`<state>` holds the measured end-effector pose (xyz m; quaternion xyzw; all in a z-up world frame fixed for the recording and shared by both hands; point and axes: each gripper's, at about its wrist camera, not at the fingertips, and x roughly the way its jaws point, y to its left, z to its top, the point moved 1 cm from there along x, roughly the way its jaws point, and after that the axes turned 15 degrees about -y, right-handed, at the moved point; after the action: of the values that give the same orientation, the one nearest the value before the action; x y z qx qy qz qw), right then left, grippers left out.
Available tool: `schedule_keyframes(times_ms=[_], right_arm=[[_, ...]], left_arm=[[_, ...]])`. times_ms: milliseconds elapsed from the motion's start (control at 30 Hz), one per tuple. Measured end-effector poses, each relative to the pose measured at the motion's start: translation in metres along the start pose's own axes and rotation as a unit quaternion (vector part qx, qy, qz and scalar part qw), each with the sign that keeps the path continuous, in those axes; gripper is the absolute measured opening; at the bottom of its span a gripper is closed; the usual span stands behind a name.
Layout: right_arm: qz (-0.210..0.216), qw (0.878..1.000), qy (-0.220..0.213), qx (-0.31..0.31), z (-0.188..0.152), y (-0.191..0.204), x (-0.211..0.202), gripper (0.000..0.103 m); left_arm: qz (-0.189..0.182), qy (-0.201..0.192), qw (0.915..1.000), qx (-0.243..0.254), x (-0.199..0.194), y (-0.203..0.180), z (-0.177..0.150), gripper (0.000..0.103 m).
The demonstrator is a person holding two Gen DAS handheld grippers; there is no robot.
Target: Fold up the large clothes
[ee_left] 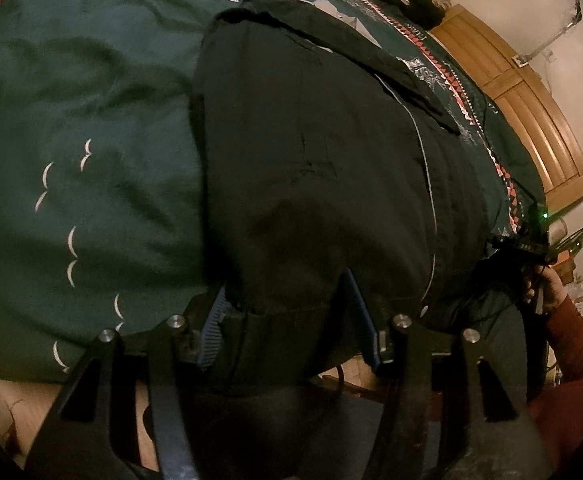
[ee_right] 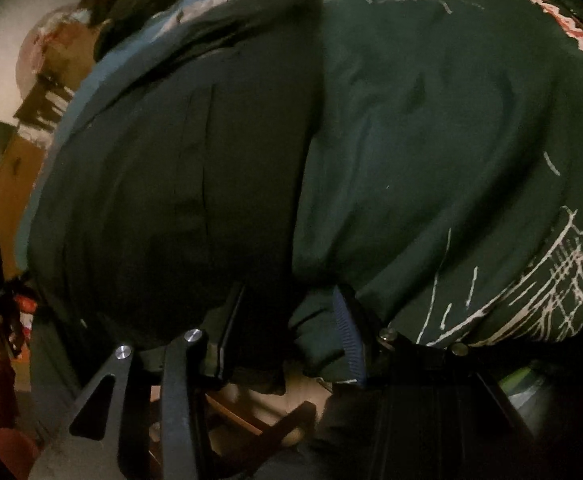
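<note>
— Both sets of fingers are busy: the left gripper is pinching the near hem of that large black cloth garment, and the right gripper has fabric bunched between its blue ribbed pads, though black or green I can't tell.

— Where does it lie?

— Spread flat on the dark green printed bedspread, near edge drooping off the bed.

— Heavy?

— Soft and limp, I'd judge; it'll sag between holds, so corners and hem are best. No containers anywhere that I can see.
</note>
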<state>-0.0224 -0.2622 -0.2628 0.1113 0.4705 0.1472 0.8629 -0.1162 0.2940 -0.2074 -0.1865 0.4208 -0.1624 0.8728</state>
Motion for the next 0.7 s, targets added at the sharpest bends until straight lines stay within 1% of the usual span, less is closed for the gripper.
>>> schedule_keyframes(times_ms=[67,133,167,200,233,300,433,467,533,567,600,667,700], right_arm=[[0.005,1.000,0.004,-0.005,0.000,0.002,0.003,0.053],[0.022,1.000,0.013,-0.008,-0.001,0.006,0.003,0.054],[0.049,0.999,0.023,-0.004,-0.003,0.009,0.002,0.051],[0.062,0.998,0.029,-0.003,-0.004,0.009,0.003,0.048],[0.071,0.997,0.037,-0.006,-0.006,0.011,0.004,0.047],[0.078,0.996,0.041,-0.005,-0.009,0.009,0.009,0.047],[0.090,0.995,0.033,0.019,-0.004,-0.006,0.016,0.040],[0.095,0.995,0.032,0.023,-0.003,-0.008,0.017,0.041],[0.115,0.992,0.039,0.030,-0.007,-0.008,0.015,0.040],[0.136,0.989,0.040,0.037,-0.009,-0.005,0.013,0.036],[0.147,0.988,0.037,0.039,-0.012,-0.004,0.008,0.036],[0.174,0.983,0.028,0.058,-0.011,-0.008,0.002,0.036],[0.174,0.982,0.030,0.064,-0.012,-0.010,0.006,0.036]], left_arm=[[-0.002,0.001,1.0000,-0.002,0.000,0.000,0.000,0.055],[-0.004,0.001,1.0000,-0.001,-0.001,0.000,0.000,0.055],[-0.005,0.001,1.0000,0.000,-0.001,0.000,0.000,0.054],[-0.006,0.001,1.0000,-0.001,-0.002,0.000,0.000,0.054],[-0.008,0.001,1.0000,-0.001,-0.002,0.001,0.000,0.054],[-0.008,0.003,1.0000,0.000,-0.002,0.001,0.000,0.053],[-0.013,0.004,0.9999,-0.004,-0.002,0.004,0.001,0.053],[-0.015,0.003,0.9999,-0.007,-0.003,0.004,0.001,0.053],[-0.017,0.001,0.9998,-0.012,-0.005,0.005,0.001,0.049],[-0.020,-0.001,0.9997,-0.017,-0.007,0.007,0.001,0.046],[-0.022,-0.002,0.9995,-0.024,-0.009,0.010,0.001,0.043],[-0.026,-0.001,0.9991,-0.032,-0.008,0.014,0.000,0.040],[-0.028,0.000,0.9990,-0.035,-0.007,0.016,-0.001,0.040]])
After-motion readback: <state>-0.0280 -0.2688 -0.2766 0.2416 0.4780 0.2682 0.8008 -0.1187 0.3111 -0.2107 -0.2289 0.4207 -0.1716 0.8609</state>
